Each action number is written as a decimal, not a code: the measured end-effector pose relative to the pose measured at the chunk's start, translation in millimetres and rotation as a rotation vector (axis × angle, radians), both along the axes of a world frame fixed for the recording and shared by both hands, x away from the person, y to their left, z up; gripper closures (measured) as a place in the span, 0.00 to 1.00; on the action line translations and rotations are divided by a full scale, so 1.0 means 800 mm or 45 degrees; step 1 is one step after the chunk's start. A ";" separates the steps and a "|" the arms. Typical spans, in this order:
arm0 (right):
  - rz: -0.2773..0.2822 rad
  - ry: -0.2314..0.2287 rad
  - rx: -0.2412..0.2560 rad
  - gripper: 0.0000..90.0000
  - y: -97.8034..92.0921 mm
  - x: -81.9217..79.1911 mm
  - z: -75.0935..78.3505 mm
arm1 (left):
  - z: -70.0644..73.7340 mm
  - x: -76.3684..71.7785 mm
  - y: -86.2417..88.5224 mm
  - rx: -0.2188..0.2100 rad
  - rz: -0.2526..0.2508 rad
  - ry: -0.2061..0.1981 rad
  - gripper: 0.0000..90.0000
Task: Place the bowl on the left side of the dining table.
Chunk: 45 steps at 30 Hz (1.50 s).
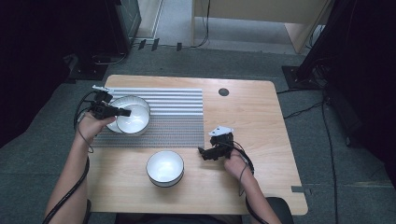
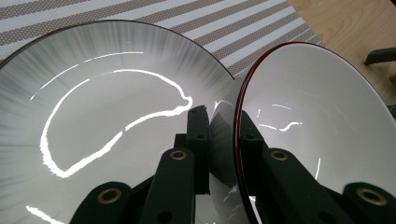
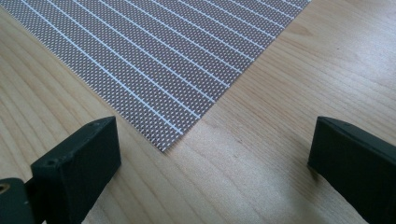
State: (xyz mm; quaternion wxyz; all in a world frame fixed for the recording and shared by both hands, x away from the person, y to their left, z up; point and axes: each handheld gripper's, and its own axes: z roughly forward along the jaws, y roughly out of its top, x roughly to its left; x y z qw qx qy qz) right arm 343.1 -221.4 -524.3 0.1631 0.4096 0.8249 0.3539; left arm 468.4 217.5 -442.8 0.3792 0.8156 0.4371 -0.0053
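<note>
White glazed small bowl point(image 1: 133, 119), tilted, rim pinched between the jaws of the left gripper point(image 1: 122, 112); it sits over a larger bowl point(image 1: 132, 101) on the striped placemat point(image 1: 177, 116), apparently not yet seated inside. Second white bowl point(image 1: 165, 167) stands untouched on the wooden table point(image 1: 252, 121), near the front edge. Right gripper point(image 1: 205, 152): jaws wide apart, holding nothing, low over the mat's corner. Stacking judged partway; front bowl remains.

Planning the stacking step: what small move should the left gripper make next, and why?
Probably lower it: the left gripper pinches the rim of a small bowl, tilted over the larger bowl on the striped mat.
</note>
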 end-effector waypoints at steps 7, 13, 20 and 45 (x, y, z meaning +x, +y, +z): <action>-0.003 0.005 0.000 0.02 0.000 0.000 0.000 | -0.003 0.003 0.008 -0.011 0.023 0.008 0.90; -0.003 0.006 0.001 0.02 0.000 0.000 0.000 | -0.005 0.005 0.015 -0.024 0.056 0.001 0.90; -0.003 0.006 0.001 0.02 0.000 0.000 0.000 | -0.007 0.007 0.020 -0.024 0.078 0.001 0.90; -0.003 0.004 0.002 0.02 0.000 0.000 0.000 | -0.028 0.023 0.031 0.026 0.187 -0.007 0.90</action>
